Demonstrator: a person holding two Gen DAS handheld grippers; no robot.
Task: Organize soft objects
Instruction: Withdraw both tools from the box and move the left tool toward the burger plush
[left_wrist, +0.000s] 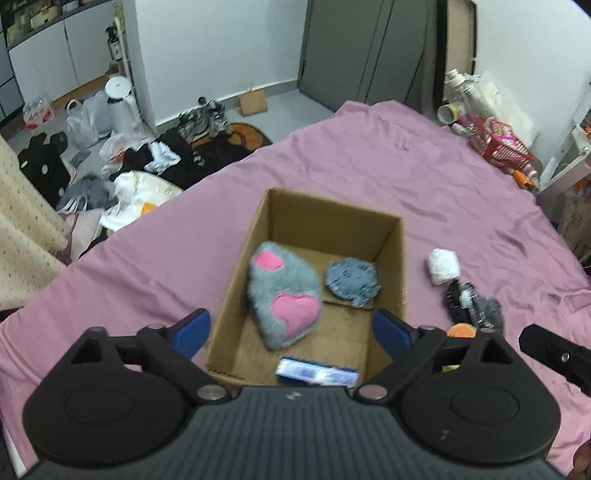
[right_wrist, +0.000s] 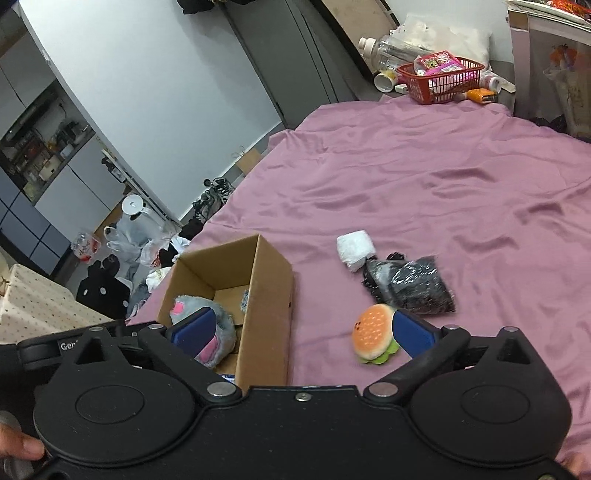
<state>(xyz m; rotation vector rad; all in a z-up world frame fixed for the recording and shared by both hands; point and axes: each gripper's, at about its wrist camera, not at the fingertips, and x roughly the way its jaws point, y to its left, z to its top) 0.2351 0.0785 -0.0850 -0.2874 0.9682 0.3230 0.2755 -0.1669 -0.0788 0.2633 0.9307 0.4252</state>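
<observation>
My right gripper (right_wrist: 301, 332), its fingers spread wide and empty, hovers with the plush burger (right_wrist: 375, 339) just inside its right fingertip on the bedsheet (right_wrist: 406, 177), nearer than my equally spread left gripper (left_wrist: 291, 332) above the cardboard box (left_wrist: 400, 258).

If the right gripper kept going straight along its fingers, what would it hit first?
Probably bare pink bedsheet. The right gripper is open and aimed between the cardboard box and the burger plush. The plush sits just inside the right-hand finger, so that finger may brush it; depth is unclear.
</observation>
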